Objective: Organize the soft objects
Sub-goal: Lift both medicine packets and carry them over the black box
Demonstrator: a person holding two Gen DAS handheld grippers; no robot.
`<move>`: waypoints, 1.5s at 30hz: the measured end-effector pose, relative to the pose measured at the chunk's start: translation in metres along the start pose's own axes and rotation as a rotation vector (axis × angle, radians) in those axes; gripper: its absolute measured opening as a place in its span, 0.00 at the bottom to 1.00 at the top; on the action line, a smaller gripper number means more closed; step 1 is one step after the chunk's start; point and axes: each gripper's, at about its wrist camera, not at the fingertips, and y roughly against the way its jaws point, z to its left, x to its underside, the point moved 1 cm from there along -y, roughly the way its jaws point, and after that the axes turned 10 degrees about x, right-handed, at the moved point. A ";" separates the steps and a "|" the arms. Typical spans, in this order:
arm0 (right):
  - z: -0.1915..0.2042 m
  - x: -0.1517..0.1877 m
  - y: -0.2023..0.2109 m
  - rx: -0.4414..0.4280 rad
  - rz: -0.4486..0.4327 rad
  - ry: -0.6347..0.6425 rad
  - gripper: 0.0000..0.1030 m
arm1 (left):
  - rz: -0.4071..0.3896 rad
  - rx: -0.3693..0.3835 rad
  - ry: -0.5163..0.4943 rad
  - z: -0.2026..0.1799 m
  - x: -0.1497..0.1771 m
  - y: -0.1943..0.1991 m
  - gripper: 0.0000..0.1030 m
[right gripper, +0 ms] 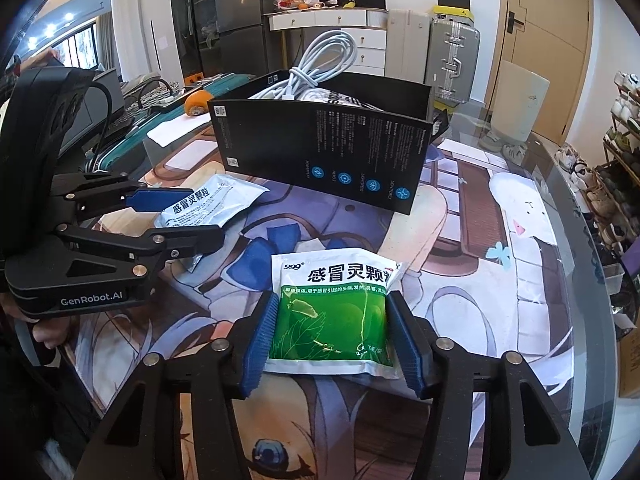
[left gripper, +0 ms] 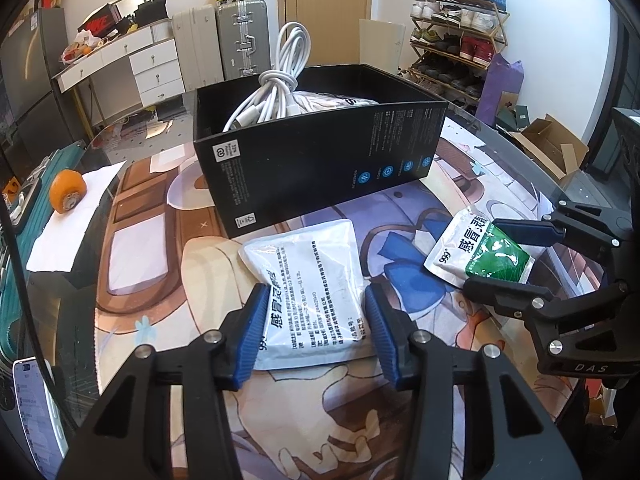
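Orange (left gripper: 67, 191): on white paper (left gripper: 76, 216), left of printed mat (left gripper: 160, 264). Shoe rack (left gripper: 460, 36), suitcases (left gripper: 240, 36): beyond mat.

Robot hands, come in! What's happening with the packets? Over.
Left gripper pinching white packet. Right gripper pinching green packet. Both packets flat on mat. Black box ahead, cable inside, path clear.

On the table (left gripper: 500, 160) the box (left gripper: 320, 160) stands toward the far edge, with a cable (left gripper: 276, 96) and a bag (left gripper: 332, 102) in it. Before the box lie two sachets: the left sachet (left gripper: 308, 284) between the left gripper's (left gripper: 316, 330) fingers, the right sachet (right gripper: 336, 312) between the right gripper's (right gripper: 336, 344). An orange (left gripper: 67, 191) lies on paper (left gripper: 72, 224) at the left edge.
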 end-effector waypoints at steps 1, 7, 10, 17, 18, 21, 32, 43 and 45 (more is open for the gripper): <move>0.000 0.000 0.000 -0.004 -0.001 0.001 0.49 | -0.001 0.004 0.006 0.001 0.000 0.000 0.46; 0.003 -0.001 0.002 -0.020 -0.005 0.005 0.42 | -0.013 0.004 0.009 0.003 0.000 0.005 0.46; 0.003 -0.001 0.003 -0.019 -0.009 0.006 0.42 | -0.024 0.005 0.014 0.005 -0.002 0.009 0.46; 0.006 -0.003 0.011 -0.020 -0.034 0.013 0.42 | -0.050 0.007 0.016 0.007 -0.005 0.018 0.46; 0.006 -0.004 0.012 -0.019 -0.038 0.013 0.42 | -0.054 0.006 0.015 0.007 -0.006 0.019 0.46; 0.006 -0.005 0.016 -0.017 -0.051 0.014 0.42 | -0.067 0.008 0.010 0.006 -0.008 0.023 0.46; -0.005 -0.013 0.039 -0.009 -0.117 -0.012 0.42 | -0.140 0.011 0.004 0.005 -0.017 0.048 0.46; -0.019 -0.038 0.058 0.002 -0.193 -0.031 0.42 | -0.204 -0.012 0.008 0.012 -0.040 0.068 0.46; -0.020 -0.046 0.060 0.003 -0.205 -0.025 0.42 | -0.215 -0.020 0.007 0.014 -0.045 0.071 0.46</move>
